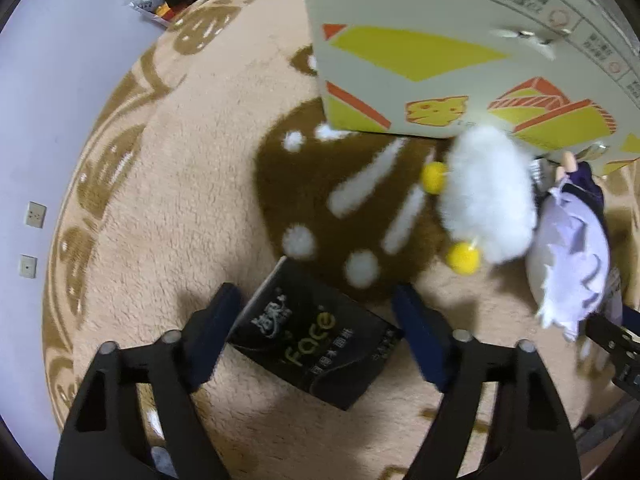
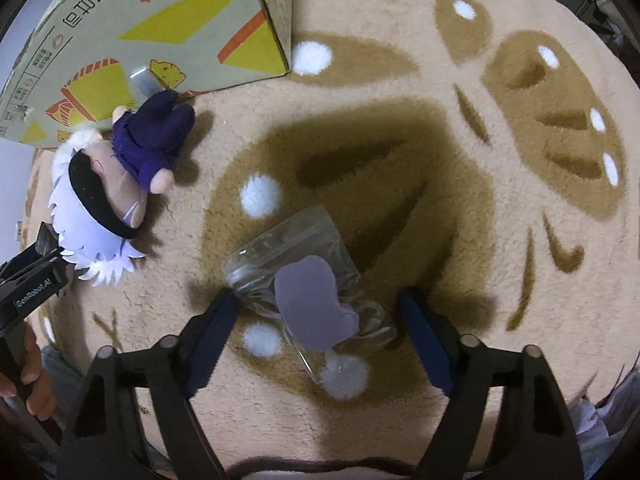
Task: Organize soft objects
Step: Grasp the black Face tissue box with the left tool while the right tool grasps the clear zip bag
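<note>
Beige plush rug (image 1: pixel 192 208) with brown patterns covers the floor. On it, a black tissue pack (image 1: pixel 316 336) lies between the spread fingers of the left gripper (image 1: pixel 320 332), untouched. At two o'clock a white fluffy plush (image 1: pixel 486 196) with yellow pom-poms lies touching a purple-clad doll (image 2: pixel 120 184), beside a cardboard box (image 1: pixel 440 40). The right gripper (image 2: pixel 320 332), jaws apart, hovers over a clear zip bag (image 2: pixel 296 248) holding a lilac felt piece (image 2: pixel 312 304).
</note>
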{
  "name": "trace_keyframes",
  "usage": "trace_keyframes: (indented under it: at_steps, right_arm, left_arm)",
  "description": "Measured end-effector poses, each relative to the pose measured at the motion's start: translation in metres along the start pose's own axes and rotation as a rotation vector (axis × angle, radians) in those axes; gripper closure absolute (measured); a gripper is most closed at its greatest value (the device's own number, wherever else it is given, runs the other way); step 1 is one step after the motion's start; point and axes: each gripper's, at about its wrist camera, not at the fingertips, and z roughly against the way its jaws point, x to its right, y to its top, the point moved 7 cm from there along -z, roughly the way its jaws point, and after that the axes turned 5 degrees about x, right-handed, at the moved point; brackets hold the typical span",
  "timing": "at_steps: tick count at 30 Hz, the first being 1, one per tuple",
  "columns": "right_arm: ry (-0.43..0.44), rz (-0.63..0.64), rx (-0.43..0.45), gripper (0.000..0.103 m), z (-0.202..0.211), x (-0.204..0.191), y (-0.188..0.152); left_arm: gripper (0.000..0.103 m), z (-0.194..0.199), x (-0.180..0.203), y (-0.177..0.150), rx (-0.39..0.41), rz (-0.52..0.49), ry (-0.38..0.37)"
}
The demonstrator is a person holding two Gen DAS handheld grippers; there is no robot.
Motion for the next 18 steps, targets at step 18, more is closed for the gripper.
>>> trace_keyframes:
  at_steps: [18]
  right_arm:
    - [0.109, 0.018, 0.102, 0.062, 0.034, 0.006, -0.002]
  left_arm:
    - [0.027, 0.036, -0.011, -0.004, 0.098, 0.039, 0.018]
